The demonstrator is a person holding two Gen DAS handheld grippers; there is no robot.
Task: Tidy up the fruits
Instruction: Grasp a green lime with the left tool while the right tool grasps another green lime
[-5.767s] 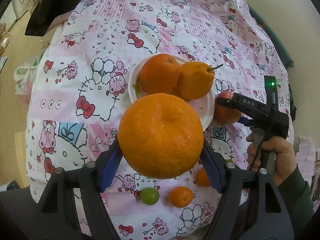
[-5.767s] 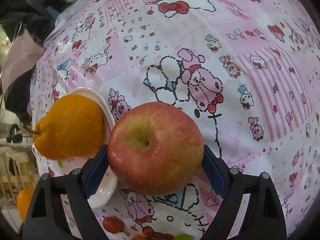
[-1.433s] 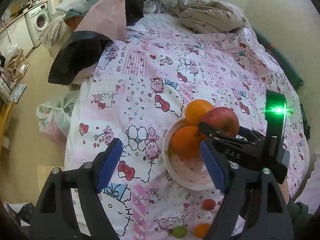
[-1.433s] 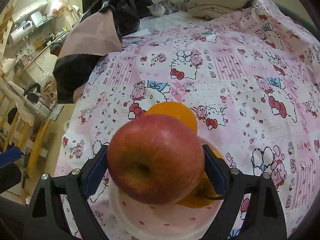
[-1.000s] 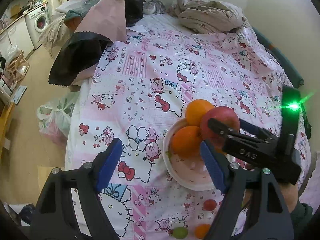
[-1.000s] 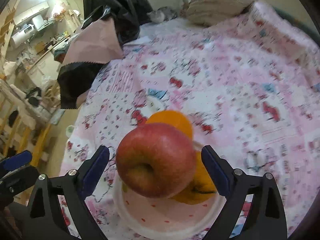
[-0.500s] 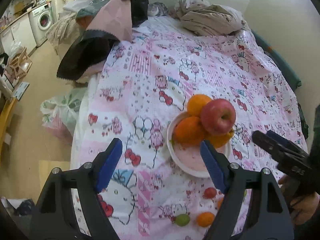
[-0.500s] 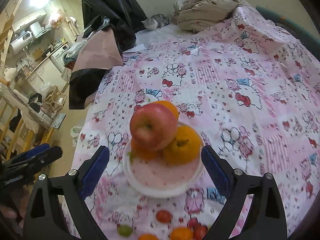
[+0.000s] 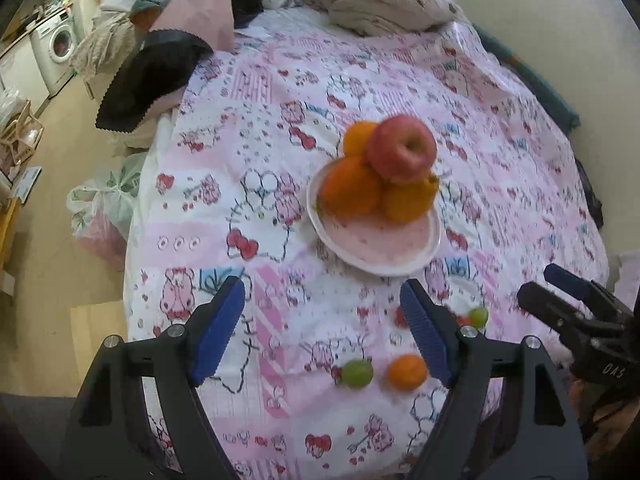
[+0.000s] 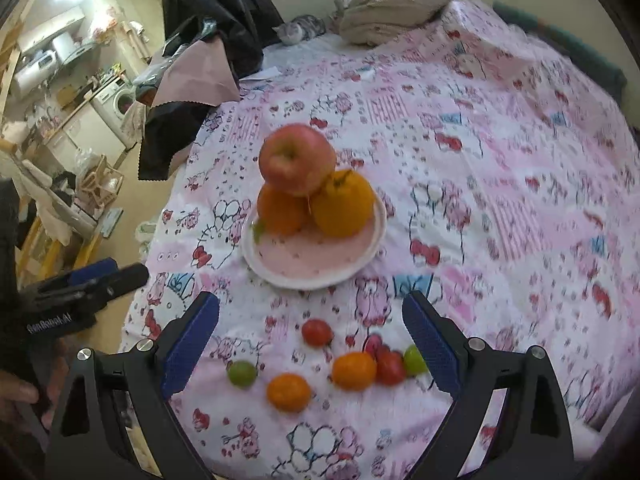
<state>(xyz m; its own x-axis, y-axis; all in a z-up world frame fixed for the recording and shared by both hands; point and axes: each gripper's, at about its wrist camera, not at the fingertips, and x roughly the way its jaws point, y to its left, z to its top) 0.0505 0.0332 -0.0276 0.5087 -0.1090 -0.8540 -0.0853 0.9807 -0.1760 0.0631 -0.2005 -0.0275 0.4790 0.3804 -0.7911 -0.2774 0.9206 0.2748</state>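
A red apple (image 9: 402,148) (image 10: 297,159) rests on top of three oranges (image 9: 350,186) (image 10: 343,204) piled on a pink plate (image 9: 376,246) (image 10: 316,262). Several small fruits lie loose on the cloth in front of the plate: a small orange (image 9: 406,371) (image 10: 289,392), another small orange (image 10: 354,370), green ones (image 9: 356,374) (image 10: 241,373) and red ones (image 10: 317,332). My left gripper (image 9: 322,334) is open and empty, held back from the plate. My right gripper (image 10: 310,340) is open and empty, hanging above the loose fruits.
A pink cartoon-print cloth (image 9: 248,184) (image 10: 500,168) covers the round table. Dark and pink clothing (image 9: 168,48) (image 10: 192,80) hangs at the far left edge, and a beige bundle (image 9: 388,6) (image 10: 396,4) lies at the back. Floor and a plastic bag (image 9: 104,208) lie to the left.
The right gripper let go of the apple on top of the oranges and drew back and up. The left gripper also pulled back, so the plate looks smaller and farther off.
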